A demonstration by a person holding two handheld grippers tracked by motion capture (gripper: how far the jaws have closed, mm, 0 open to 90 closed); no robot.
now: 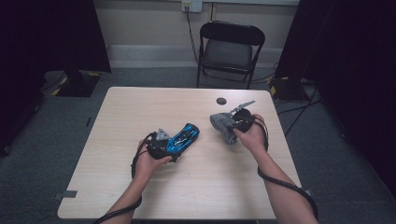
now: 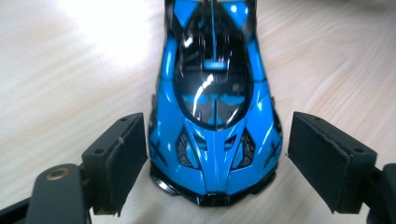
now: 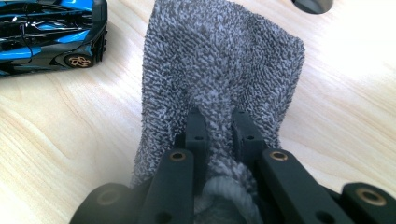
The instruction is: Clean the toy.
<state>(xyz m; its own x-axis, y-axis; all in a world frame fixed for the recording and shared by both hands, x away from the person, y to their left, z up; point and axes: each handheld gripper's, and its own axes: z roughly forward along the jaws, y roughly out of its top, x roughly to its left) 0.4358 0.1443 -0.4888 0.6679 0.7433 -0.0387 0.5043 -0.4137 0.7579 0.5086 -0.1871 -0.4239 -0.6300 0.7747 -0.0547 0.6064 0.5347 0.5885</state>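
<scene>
**Toy car between spread jaws, grey cloth pinched at the right**

High view: on the pale wooden table (image 1: 116,186) the left gripper (image 1: 173,150) sits near the middle, its jaws set around one end of a blue toy car (image 1: 185,136) that points away toward the far right corner. The right gripper (image 1: 232,125) is held nearer the right edge, with a grey cloth (image 1: 223,125) bunched at its tip. A small dark disc (image 1: 221,101) lies close to the far edge, and a black folding chair (image 1: 231,49) stands beyond the table.

Left gripper view: the jaws are released and stand wide on either side of the toy car (image 2: 215,107), the pads apart from its body; the car rests on the table.

Right gripper view: the jaws are clenched on a fold of the grey cloth (image 3: 224,65), which spreads out beyond them over the table. The toy car (image 3: 51,32) lies at the upper left, apart from the cloth
</scene>
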